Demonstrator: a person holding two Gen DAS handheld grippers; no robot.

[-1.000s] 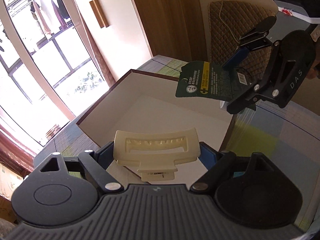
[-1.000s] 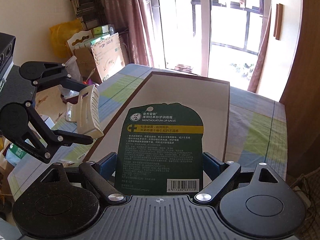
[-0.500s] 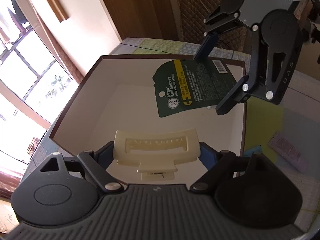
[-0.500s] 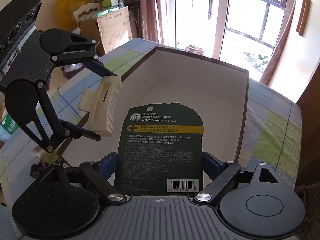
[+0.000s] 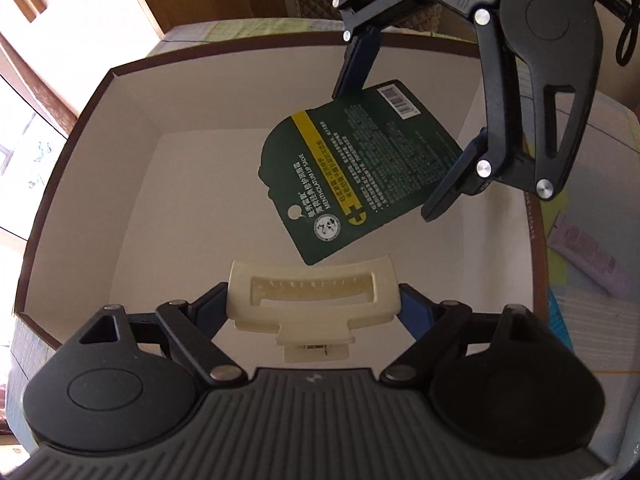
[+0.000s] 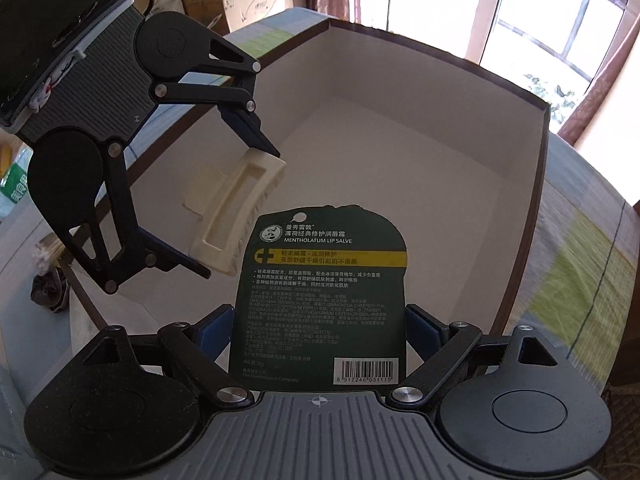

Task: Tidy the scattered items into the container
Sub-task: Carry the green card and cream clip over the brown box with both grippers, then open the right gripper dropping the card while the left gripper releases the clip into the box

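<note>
1. Two grippers hang over one open box (image 5: 120, 184), white inside with a dark brown rim, which stands on a table under a checked cloth (image 6: 580, 264).
2. One cream hair claw clip (image 5: 314, 294) sits crosswise between the blue fingers (image 5: 416, 314) of the left gripper (image 5: 314, 308), which press on its two ends; in the right wrist view the same clip (image 6: 236, 216) is held above the box's floor, near the left wall.
3. One dark green lip salve card (image 6: 324, 300), printed "MENTHOLATUM LIP SALVE" with one yellow band and one barcode, is pinched by its side edges in the right gripper (image 6: 320, 328), the fingers closed narrow against it.
4. From the left wrist view that card (image 5: 360, 168) hangs tilted over the middle of the box, its hang-hole end lowest, and the right gripper (image 5: 396, 136) reaches in from the far right corner.
5. Nothing rests on the box floor that I can see; both items are in the air within the box's outline.
6. Outside the box, one lilac tube (image 5: 588, 260) lies on the cloth to the right, and one bundle of cotton swabs (image 6: 48, 256) lies on the left.
</note>
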